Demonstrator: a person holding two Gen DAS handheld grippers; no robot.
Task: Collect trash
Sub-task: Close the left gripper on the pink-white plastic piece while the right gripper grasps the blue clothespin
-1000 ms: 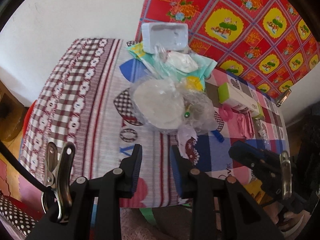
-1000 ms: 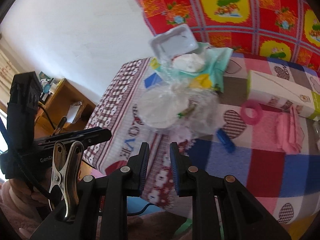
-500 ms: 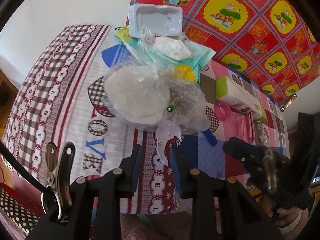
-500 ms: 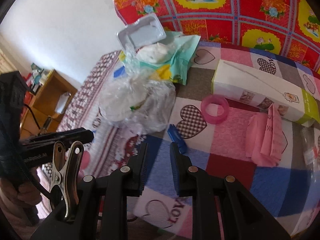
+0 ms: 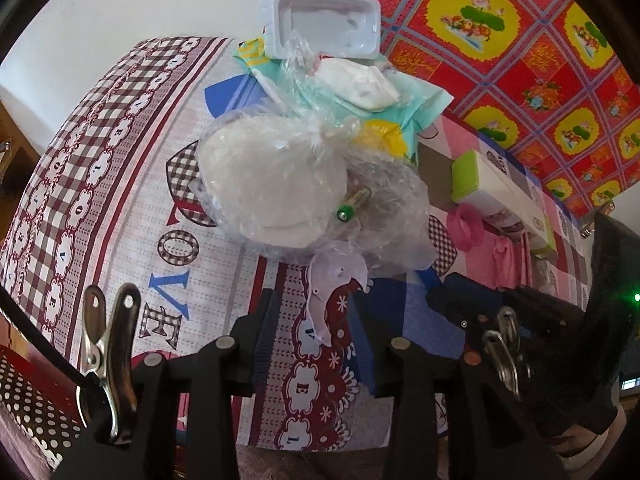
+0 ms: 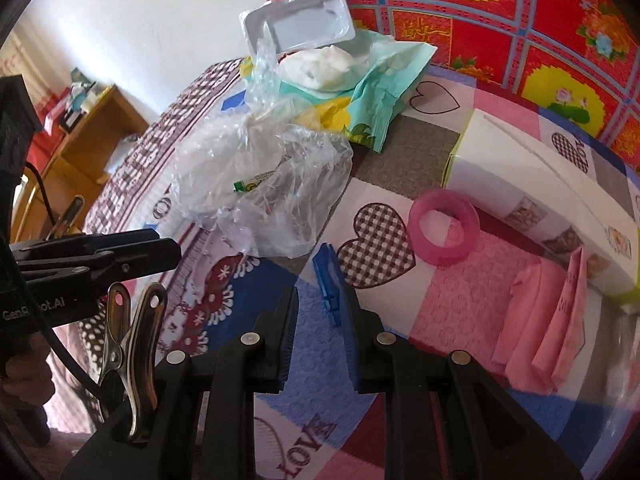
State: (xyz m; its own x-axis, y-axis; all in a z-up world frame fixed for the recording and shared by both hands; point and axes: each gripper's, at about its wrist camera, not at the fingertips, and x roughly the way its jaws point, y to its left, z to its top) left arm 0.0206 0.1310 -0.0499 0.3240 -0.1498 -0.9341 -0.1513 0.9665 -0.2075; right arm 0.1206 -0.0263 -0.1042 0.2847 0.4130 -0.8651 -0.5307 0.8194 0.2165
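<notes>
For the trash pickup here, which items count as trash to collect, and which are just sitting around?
Likely trash:
- crumpled clear bag with a battery in it
- empty white tray
- teal wrapper
- wadded tissue

Probably bystanders:
- white carton
- pink ring
- pink cloth
- blue clip

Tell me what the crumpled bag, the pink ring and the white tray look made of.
Crumpled bag: thin clear plastic film, glossy, creased, contents showing through. Pink ring: translucent plastic or rubber, smooth; which one is unclear. White tray: thin moulded plastic, semi-matte, with dented rim.
</notes>
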